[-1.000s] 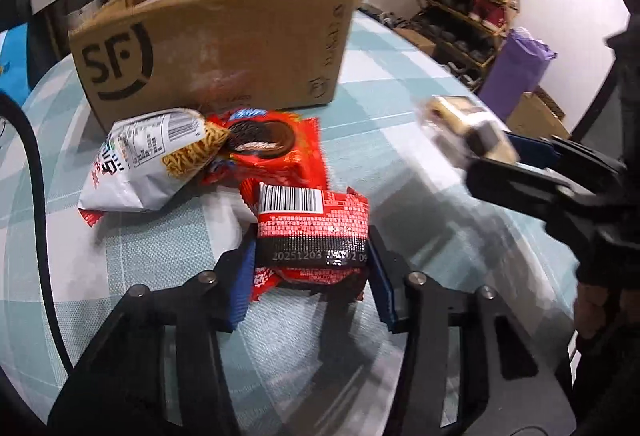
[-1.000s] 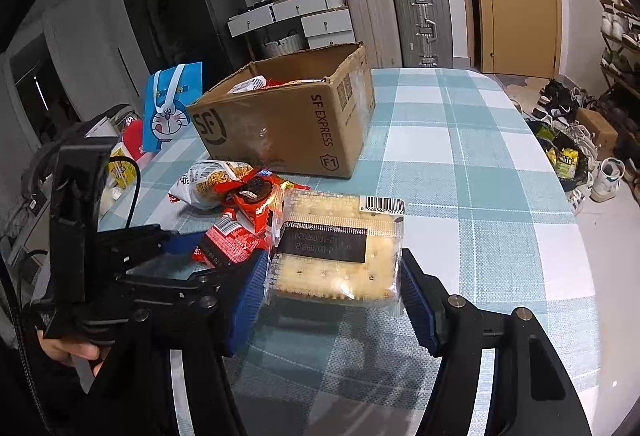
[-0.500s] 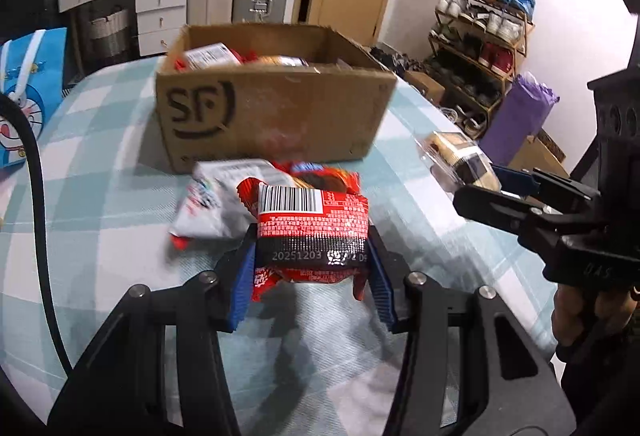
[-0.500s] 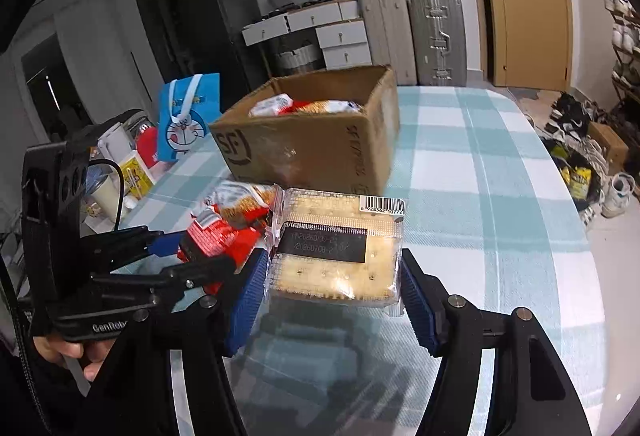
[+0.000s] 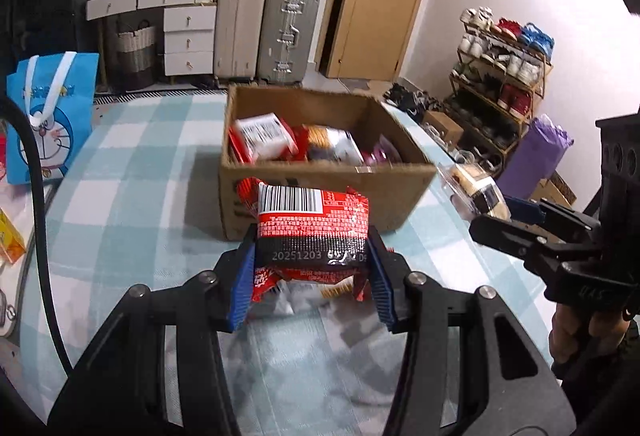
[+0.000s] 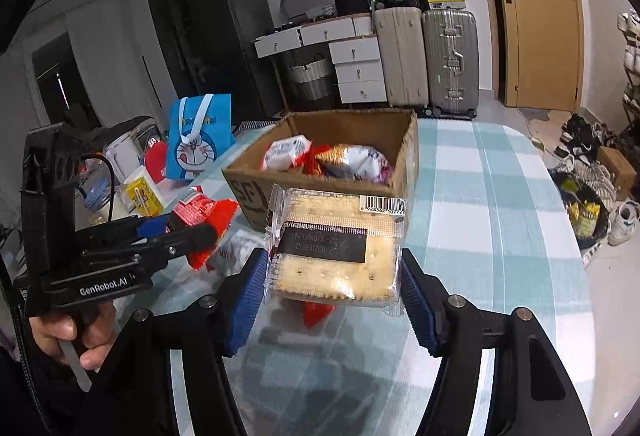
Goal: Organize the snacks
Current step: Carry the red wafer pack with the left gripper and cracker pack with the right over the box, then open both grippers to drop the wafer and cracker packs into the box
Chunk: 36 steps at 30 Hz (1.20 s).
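My left gripper [image 5: 311, 276] is shut on a red snack packet [image 5: 311, 228] with a barcode and holds it in the air just before the open cardboard box [image 5: 320, 192]. My right gripper [image 6: 332, 292] is shut on a clear cracker pack [image 6: 336, 248], also lifted, in front of the same box [image 6: 408, 156]. The box holds several snack packets [image 5: 276, 140]. The left gripper with the red packet [image 6: 200, 220] shows at the left of the right wrist view. The right gripper with the crackers [image 5: 476, 192] shows at the right of the left wrist view.
The checked teal tablecloth [image 6: 492, 212] covers a round table. More snacks lie on it below my grippers, mostly hidden. A blue Doraemon bag [image 6: 200, 136] and yellow cartons [image 6: 140, 196] stand at the table's left side. Suitcases and a shoe rack stand beyond.
Both grippers have risen with their packets, so the box's inside now shows. The loose snacks on the table have dropped out of sight beneath the held packets.
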Each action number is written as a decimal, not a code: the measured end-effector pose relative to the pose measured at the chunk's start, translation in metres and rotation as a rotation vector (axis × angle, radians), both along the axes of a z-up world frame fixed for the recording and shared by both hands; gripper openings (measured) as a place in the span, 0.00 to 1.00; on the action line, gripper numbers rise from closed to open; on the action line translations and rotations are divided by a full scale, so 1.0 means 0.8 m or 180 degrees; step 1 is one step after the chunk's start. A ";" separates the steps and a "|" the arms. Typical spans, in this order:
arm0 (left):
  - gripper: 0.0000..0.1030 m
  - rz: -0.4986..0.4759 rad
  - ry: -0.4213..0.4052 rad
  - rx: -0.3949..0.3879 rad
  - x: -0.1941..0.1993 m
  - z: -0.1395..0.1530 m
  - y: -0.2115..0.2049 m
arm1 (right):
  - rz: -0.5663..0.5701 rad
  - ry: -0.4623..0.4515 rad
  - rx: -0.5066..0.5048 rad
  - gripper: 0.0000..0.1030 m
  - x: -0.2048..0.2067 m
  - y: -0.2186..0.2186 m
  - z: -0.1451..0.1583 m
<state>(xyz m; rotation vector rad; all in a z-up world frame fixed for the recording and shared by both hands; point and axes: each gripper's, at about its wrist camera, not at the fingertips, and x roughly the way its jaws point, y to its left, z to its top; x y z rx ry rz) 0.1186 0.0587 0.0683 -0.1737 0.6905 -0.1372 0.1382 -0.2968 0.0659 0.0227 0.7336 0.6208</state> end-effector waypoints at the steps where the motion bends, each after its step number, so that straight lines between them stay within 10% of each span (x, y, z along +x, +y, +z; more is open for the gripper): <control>1: 0.45 0.0004 -0.0014 -0.0008 0.003 0.005 0.004 | 0.0010 -0.0011 -0.0004 0.63 0.004 0.003 0.004; 36: 0.45 -0.0009 -0.0016 0.0127 0.171 0.012 0.007 | 0.0017 0.0044 0.0104 0.63 0.134 0.067 -0.002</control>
